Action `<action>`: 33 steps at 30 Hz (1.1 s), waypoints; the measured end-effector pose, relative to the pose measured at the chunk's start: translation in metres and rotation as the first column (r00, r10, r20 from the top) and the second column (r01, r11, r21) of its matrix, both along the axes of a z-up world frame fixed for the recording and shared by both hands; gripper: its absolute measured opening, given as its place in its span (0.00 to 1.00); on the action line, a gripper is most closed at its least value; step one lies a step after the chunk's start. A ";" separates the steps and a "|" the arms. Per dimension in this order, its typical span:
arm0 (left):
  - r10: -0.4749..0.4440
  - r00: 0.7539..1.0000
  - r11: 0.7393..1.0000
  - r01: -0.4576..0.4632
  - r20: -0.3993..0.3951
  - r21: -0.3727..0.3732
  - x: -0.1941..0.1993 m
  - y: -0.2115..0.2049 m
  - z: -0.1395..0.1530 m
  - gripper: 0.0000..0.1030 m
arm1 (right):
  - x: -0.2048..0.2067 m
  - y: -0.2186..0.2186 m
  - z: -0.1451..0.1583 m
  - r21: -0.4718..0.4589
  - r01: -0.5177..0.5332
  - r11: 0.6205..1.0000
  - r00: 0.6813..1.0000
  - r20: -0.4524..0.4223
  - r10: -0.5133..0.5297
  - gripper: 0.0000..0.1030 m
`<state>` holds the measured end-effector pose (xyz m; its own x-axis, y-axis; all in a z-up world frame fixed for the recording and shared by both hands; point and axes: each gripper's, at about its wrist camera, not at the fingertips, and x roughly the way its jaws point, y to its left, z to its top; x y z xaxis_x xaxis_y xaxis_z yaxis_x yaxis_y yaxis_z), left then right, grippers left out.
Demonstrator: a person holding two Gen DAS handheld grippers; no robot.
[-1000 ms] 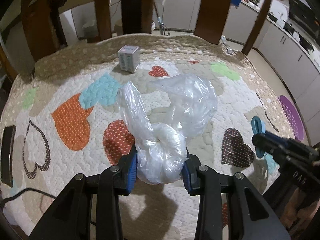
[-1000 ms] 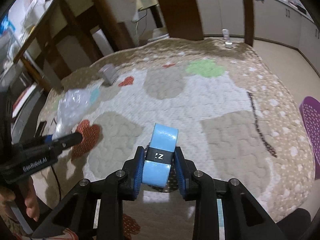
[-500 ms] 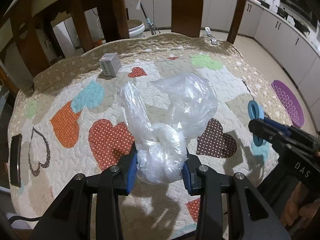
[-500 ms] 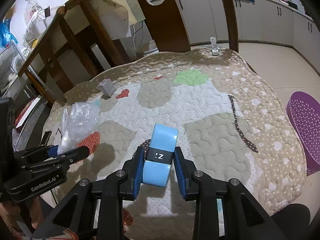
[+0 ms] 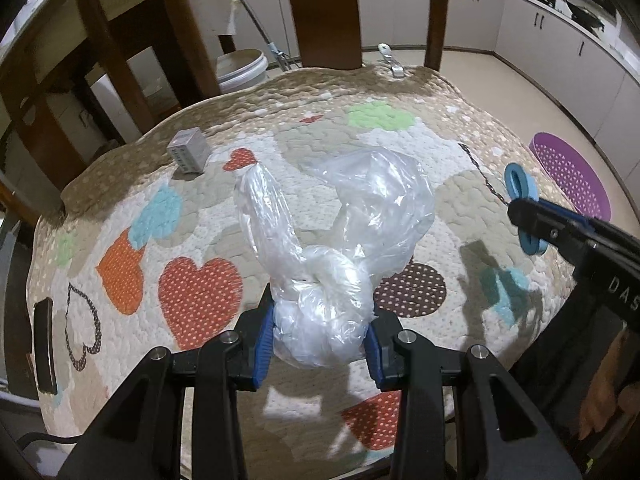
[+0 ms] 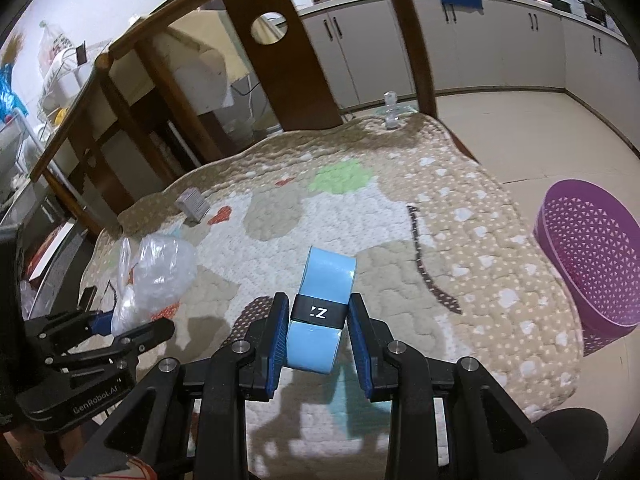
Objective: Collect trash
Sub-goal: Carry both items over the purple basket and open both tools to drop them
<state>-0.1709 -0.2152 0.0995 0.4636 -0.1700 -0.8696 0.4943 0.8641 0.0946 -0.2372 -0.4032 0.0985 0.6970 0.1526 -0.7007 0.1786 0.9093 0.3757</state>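
Note:
My left gripper (image 5: 319,338) is shut on a knotted clear plastic bag (image 5: 340,248), held above a quilted heart-pattern table cover (image 5: 280,152). My right gripper (image 6: 319,344) is shut on a light blue tape roll (image 6: 322,312) with a black label. In the left wrist view the right gripper (image 5: 520,210) shows at the right edge with the blue roll (image 5: 520,184) in it. In the right wrist view the left gripper (image 6: 132,330) and the bag (image 6: 156,272) show at the lower left. A small grey-white box (image 5: 188,155) lies on the cover at the far left.
A purple perforated basket (image 6: 588,268) stands on the floor right of the table. Wooden chairs (image 5: 324,12) ring the far side, with a white bucket (image 5: 242,70) behind. A dark flat device (image 5: 43,344) lies near the left table edge. A metal clip (image 5: 390,60) sits on the far edge.
Both grippers have pulled back from the table and risen slightly with their loads; more of the floor, the chairs and the purple basket now shows. Neither grip has changed.

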 end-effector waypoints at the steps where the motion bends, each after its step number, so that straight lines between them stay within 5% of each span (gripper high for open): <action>1: -0.004 1.000 1.000 0.004 0.000 0.003 0.000 -0.002 0.000 0.35 | -0.001 -0.003 0.000 0.002 0.008 1.000 1.000 0.002 -0.008 0.31; 19: -0.074 0.997 0.996 0.075 -0.008 0.042 0.001 -0.045 -0.008 0.35 | -0.020 -0.058 -0.006 0.029 0.142 0.989 0.990 -0.005 -0.142 0.31; 33: -0.285 0.958 0.956 0.282 -0.029 -0.087 -0.001 -0.135 0.008 0.35 | -0.054 -0.135 -0.006 0.014 0.325 0.945 0.946 0.005 -0.326 0.31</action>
